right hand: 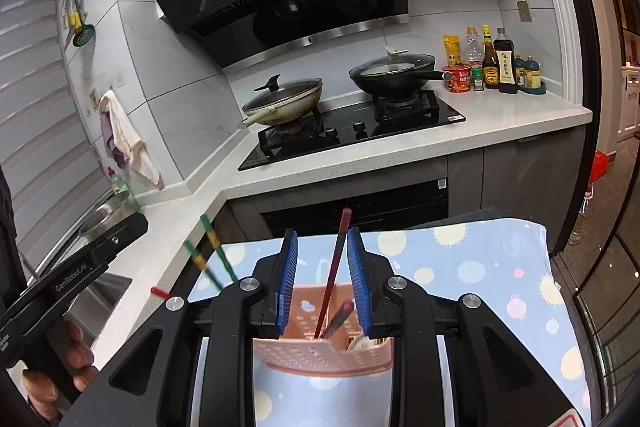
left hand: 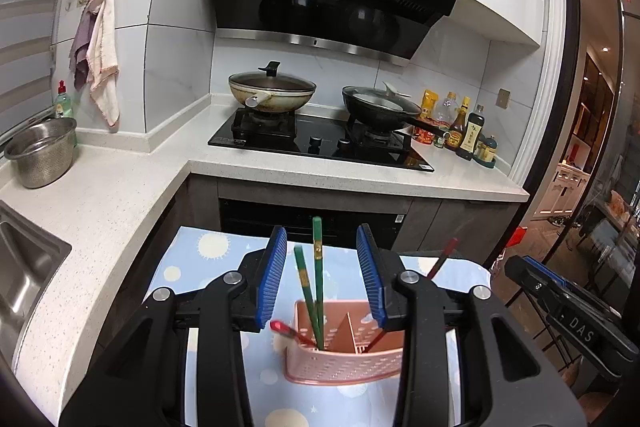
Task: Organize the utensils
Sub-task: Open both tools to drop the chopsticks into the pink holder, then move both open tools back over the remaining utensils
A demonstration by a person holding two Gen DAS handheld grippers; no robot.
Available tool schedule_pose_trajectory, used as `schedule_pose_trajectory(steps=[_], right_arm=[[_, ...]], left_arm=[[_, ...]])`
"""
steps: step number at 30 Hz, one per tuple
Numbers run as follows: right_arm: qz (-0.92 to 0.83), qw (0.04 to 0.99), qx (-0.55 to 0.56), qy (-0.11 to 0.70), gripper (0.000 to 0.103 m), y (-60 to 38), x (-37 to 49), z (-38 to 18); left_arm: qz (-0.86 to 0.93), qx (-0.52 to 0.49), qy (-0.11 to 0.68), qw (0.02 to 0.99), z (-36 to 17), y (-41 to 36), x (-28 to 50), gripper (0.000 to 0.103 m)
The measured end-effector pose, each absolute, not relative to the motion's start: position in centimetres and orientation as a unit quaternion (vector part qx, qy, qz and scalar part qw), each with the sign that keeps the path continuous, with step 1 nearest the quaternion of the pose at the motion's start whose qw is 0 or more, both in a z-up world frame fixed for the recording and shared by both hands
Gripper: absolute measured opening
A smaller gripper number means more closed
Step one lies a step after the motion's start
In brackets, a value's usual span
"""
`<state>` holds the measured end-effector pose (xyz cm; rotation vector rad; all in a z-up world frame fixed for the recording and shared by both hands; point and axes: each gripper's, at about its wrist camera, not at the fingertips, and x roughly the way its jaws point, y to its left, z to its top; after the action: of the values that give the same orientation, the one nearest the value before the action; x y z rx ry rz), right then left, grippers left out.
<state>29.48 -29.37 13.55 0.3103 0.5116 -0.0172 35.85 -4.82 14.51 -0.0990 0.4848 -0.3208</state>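
Both pairs of chopsticks – green (left hand: pixel 314 291) between the left gripper (left hand: pixel 322 279)'s parted jaws, dark red (right hand: pixel 334 275) between the right gripper (right hand: pixel 322 279)'s – are seen unclamped, standing in the pink perforated plastic holder (left hand: pixel 344 363), evidently for upright storage.

left gripper (left hand: pixel 322 275) open around green chopsticks (left hand: pixel 318 283) standing in the pink holder (left hand: pixel 344 363).

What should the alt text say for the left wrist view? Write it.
The open left gripper frames two green chopsticks standing untouched in a pink perforated holder on a blue patterned cloth. Behind it, two lidded pans sit on a black stove.
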Motion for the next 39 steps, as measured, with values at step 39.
schedule_pose_trajectory(steps=[39], right_arm=[[0.033,0.868,0.125,0.479,0.026,-21.4,4.0,-4.5]], left_arm=[[-0.151,-0.005,0.439,0.886,-4.0,-0.9,12.0,0.035]])
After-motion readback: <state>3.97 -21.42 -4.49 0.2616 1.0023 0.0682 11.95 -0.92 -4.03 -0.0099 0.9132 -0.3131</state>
